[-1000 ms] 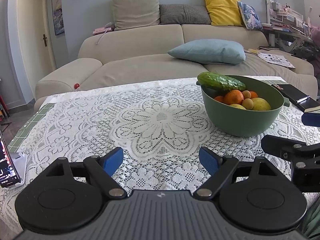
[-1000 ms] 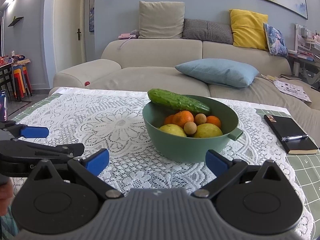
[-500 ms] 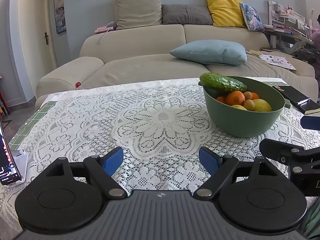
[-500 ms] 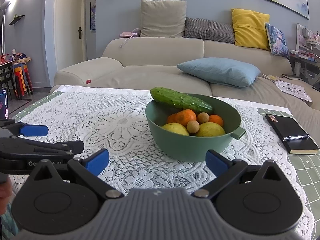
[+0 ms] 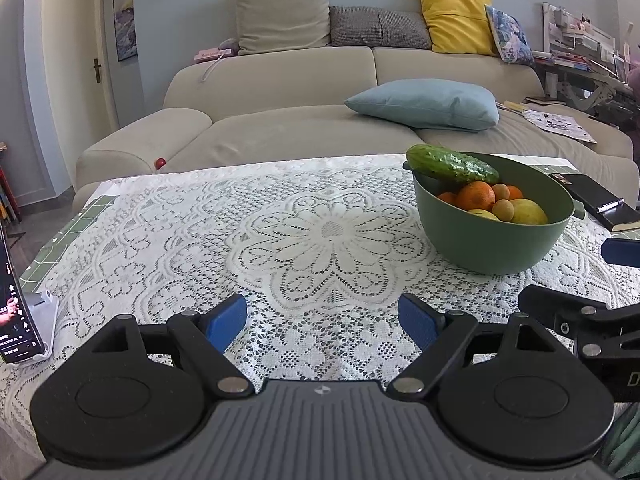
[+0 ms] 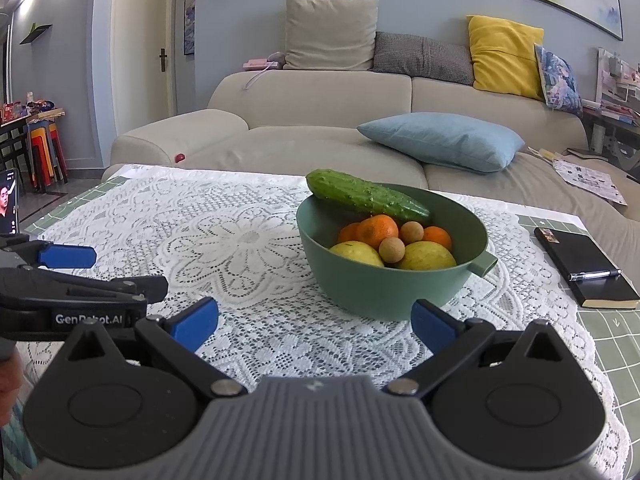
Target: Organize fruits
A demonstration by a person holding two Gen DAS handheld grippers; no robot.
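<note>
A green bowl (image 5: pixel 500 240) (image 6: pixel 380 284) stands on the lace tablecloth, right of centre in the left wrist view and straight ahead in the right wrist view. Across its rim lies a cucumber (image 5: pixel 452 165) (image 6: pixel 366 196). Inside are oranges (image 6: pixel 378 229), yellow fruits (image 6: pixel 426 257) and small brown round fruits (image 6: pixel 392 249). My left gripper (image 5: pixel 322 318) hangs open and empty over the cloth, left of the bowl. Just short of the bowl, my right gripper (image 6: pixel 314 320) is open with nothing in it.
A black notebook with a pen (image 6: pixel 588 270) lies right of the bowl. A phone on a stand (image 5: pixel 14 300) is at the table's left edge. A beige sofa (image 6: pixel 320 120) with cushions runs behind the table. The cloth's middle (image 5: pixel 320 240) is bare.
Both grippers have drifted slightly closer to the bowl, which looms a little larger. Nothing was gripped or released.
</note>
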